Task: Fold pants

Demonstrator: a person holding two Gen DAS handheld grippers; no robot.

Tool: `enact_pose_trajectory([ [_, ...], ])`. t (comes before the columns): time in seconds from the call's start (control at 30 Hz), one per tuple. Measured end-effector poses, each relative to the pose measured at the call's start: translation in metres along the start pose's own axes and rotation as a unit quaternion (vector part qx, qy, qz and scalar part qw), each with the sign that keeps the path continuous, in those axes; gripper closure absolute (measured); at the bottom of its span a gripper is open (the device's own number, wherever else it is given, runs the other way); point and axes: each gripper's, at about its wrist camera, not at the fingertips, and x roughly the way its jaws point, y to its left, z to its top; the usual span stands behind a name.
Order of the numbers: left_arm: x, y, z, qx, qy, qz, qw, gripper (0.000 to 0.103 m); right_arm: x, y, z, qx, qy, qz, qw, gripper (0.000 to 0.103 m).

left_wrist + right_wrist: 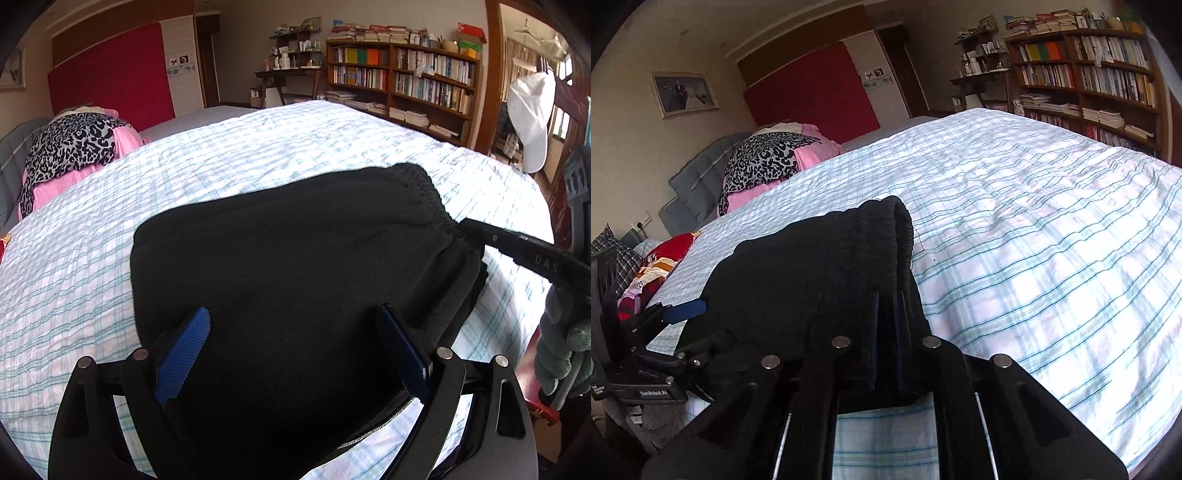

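Observation:
The black pants (295,266) lie folded on the white and blue checked bed cover (229,158), elastic waistband at the far right. My left gripper (295,332) is open, its blue pads (183,354) spread over the near edge of the pants, the cloth between them. My right gripper (888,314) is shut on the waistband edge of the pants (820,273); it shows at the right of the left wrist view (476,230). The left gripper shows at the left of the right wrist view (683,310).
A pile of leopard-print and pink clothes (77,147) lies at the bed's far left. More clothes (653,273) lie at the bed's left edge. A bookshelf (402,81) and a desk stand beyond the bed. A white cap (532,118) hangs at the right.

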Motion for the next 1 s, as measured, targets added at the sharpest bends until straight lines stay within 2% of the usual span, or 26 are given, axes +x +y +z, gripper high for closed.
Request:
enact_pose_trajectory([
  [0.1,0.009,-0.014,-0.013,0.027,-0.016,0.035,0.9989,0.011,-0.006,0.006,0.001,-0.019,-0.007,-0.009,1.0,0.094],
  [0.17,0.008,-0.015,-0.013,0.025,-0.016,0.027,0.9992,0.011,-0.014,0.018,0.006,-0.042,-0.025,-0.022,0.999,0.075],
  [0.23,0.008,-0.011,-0.012,0.014,-0.014,0.017,0.9997,0.011,-0.026,0.031,0.013,-0.065,-0.059,-0.02,0.996,0.062],
  [0.33,0.007,-0.011,-0.012,0.011,-0.013,0.012,0.9998,0.011,-0.029,0.054,0.025,-0.093,-0.079,0.004,0.993,0.062],
  [0.47,0.005,-0.013,-0.014,0.011,-0.015,0.004,0.9998,0.011,-0.005,0.07,0.033,-0.111,-0.059,0.034,0.991,0.062],
  [0.6,0.001,-0.008,-0.017,0.011,-0.018,-0.009,0.9997,0.011,0.031,0.061,0.028,-0.104,-0.007,0.015,0.994,0.062],
  [0.63,0.0,-0.007,-0.018,0.011,-0.018,-0.014,0.9997,0.011,0.038,0.054,0.023,-0.103,0.005,0.002,0.995,0.065],
  [0.7,-0.004,-0.004,-0.018,0.014,-0.021,-0.029,0.9993,0.011,0.047,0.044,0.013,-0.112,0.02,-0.003,0.993,0.066],
  [0.8,-0.014,0.002,-0.018,0.014,-0.027,-0.046,0.9985,0.011,0.048,0.039,0.001,-0.126,0.009,-0.004,0.992,0.066],
  [1.0,-0.028,0.013,-0.026,0.007,-0.03,-0.056,0.998,0.011,0.052,0.033,-0.005,-0.119,-0.001,0.004,0.993,0.066],
])
